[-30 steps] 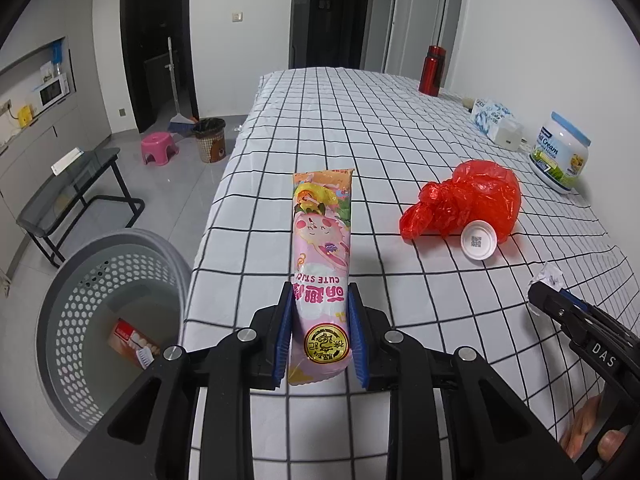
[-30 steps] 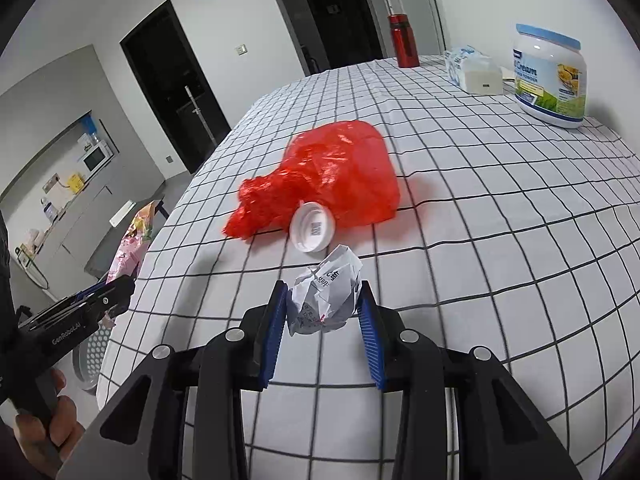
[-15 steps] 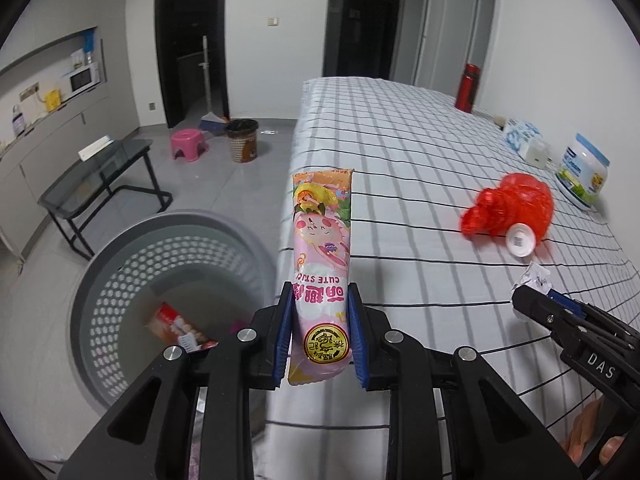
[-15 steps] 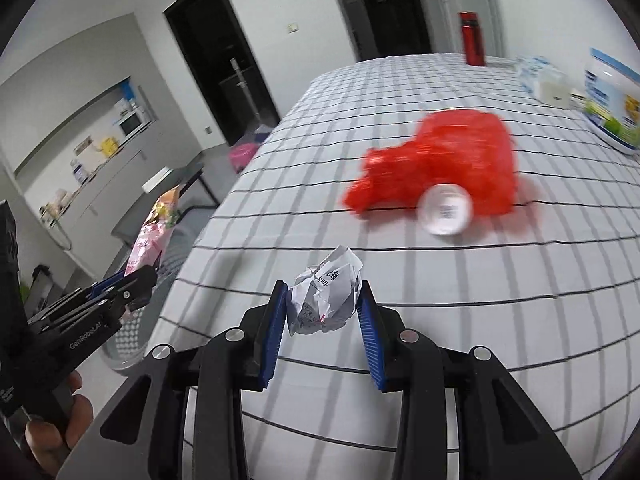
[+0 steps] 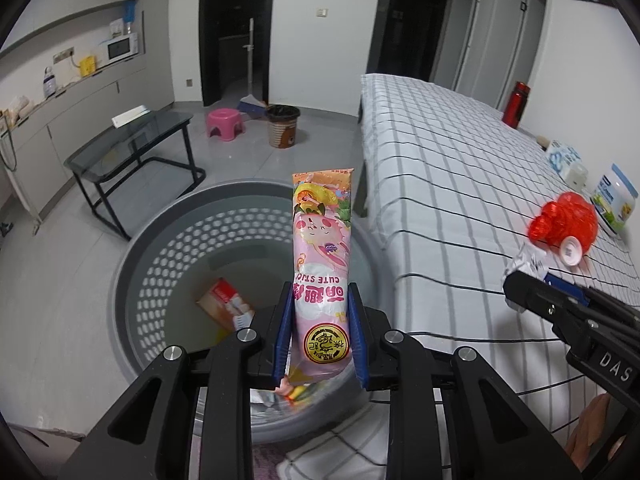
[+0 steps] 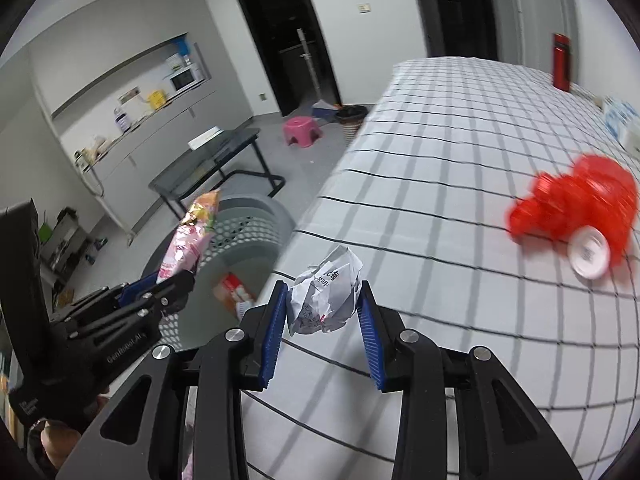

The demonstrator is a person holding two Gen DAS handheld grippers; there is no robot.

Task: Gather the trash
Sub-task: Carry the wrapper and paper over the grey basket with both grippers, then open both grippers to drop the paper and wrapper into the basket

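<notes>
Clamping the lower end of a pink snack wrapper [image 5: 322, 264], the left hand-held gripper [image 5: 320, 336] hangs above a grey perforated basket [image 5: 160, 256] on the floor, its blue pads pressed on both sides of the packet, which stands upright out of the jaws. Inside the basket, on its pale bottom, lies an orange-and-white carton [image 5: 224, 306]. To the right, the right hand-held gripper [image 6: 322, 328] is closed on a crumpled ball of white paper [image 6: 326, 298], held over the near edge of the counter [image 6: 460, 208], close to the basket's rim; the counter is covered with a white cloth with a dark grid. Farther along that cloth, well apart from both grippers, a red plastic bag [image 5: 566, 220] lies bunched with a white round lid [image 5: 571, 251] touching its near side. Behind it, near the wall, stand a white jar with a blue lid [image 5: 614, 200], a soft pack of tissues [image 5: 564, 160] and, at the far end, a red bottle [image 5: 517, 104].
</notes>
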